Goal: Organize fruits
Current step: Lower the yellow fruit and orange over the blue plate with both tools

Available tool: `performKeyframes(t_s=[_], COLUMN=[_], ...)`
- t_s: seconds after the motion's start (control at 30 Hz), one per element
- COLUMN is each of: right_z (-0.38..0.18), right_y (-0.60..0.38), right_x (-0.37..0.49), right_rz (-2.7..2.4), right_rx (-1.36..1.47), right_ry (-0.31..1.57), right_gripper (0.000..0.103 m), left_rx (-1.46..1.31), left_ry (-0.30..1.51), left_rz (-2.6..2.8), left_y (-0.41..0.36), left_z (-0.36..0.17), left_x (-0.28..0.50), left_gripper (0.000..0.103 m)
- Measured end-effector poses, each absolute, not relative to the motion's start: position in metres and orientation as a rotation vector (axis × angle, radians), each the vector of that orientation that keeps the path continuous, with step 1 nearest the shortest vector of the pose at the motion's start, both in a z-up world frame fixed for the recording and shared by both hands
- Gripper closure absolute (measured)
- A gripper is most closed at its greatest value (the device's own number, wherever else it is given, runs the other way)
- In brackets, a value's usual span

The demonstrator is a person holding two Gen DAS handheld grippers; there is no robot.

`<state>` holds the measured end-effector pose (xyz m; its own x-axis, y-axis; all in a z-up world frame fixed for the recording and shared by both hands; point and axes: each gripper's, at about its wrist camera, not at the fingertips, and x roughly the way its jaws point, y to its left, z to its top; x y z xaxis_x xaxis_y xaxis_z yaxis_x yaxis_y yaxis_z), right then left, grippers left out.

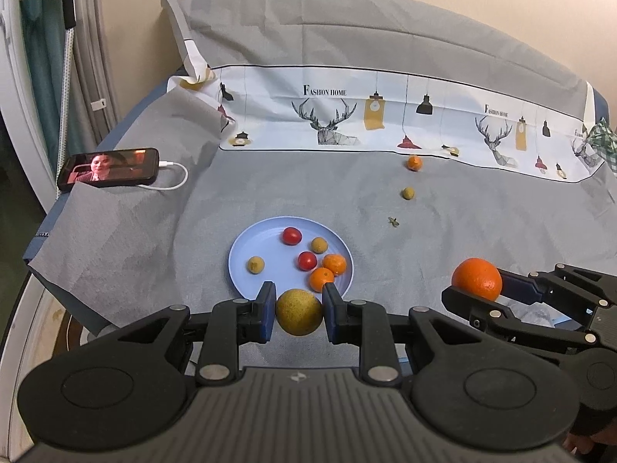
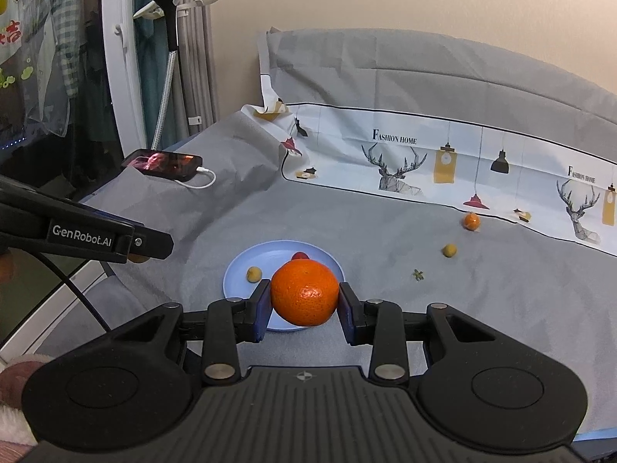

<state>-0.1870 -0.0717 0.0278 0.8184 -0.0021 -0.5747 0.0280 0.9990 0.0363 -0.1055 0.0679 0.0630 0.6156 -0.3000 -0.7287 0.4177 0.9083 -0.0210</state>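
Note:
A light blue plate point(image 1: 246, 247) lies on the grey bed cover and holds two cherry tomatoes point(image 1: 292, 235), two small oranges point(image 1: 334, 264) and two small yellow-brown fruits point(image 1: 255, 264). My left gripper point(image 1: 299, 310) is shut on a yellow-green round fruit point(image 1: 299, 311) just in front of the plate's near rim. My right gripper point(image 2: 304, 299) is shut on a large orange point(image 2: 304, 293), held above the plate's near edge point(image 2: 235, 274); the orange also shows in the left wrist view point(image 1: 477, 278). A small orange point(image 1: 415, 162) and a small yellow-brown fruit point(image 1: 408, 193) lie loose beyond the plate.
A phone point(image 1: 110, 171) with a lit screen and white cable lies at the far left of the bed. A small green stem piece point(image 1: 393, 222) lies on the cover. A white patterned cloth strip point(image 1: 385, 115) and a grey pillow point(image 1: 347, 31) are at the back.

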Motion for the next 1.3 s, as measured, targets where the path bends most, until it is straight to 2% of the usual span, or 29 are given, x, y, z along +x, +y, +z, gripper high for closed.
performKeyframes(t_s=[0.77, 1.3], right_z=[0.011, -0.010], right_y=[-0.070, -0.071], right_x=[-0.158, -0.118], right_rz=[-0.009, -0.004], right_rx=[0.016, -0.001], right_ry=[0.698, 0.788], right_gripper=[0.066, 0.066], left_rx=[0.130, 0.095], left_ry=[0.882, 0.944], left_rz=[-0.415, -0.373], left_y=[0.068, 0.076], left_z=[0.043, 0.022], left_x=[-0.071, -0.019], left_gripper=[0.075, 0.075])
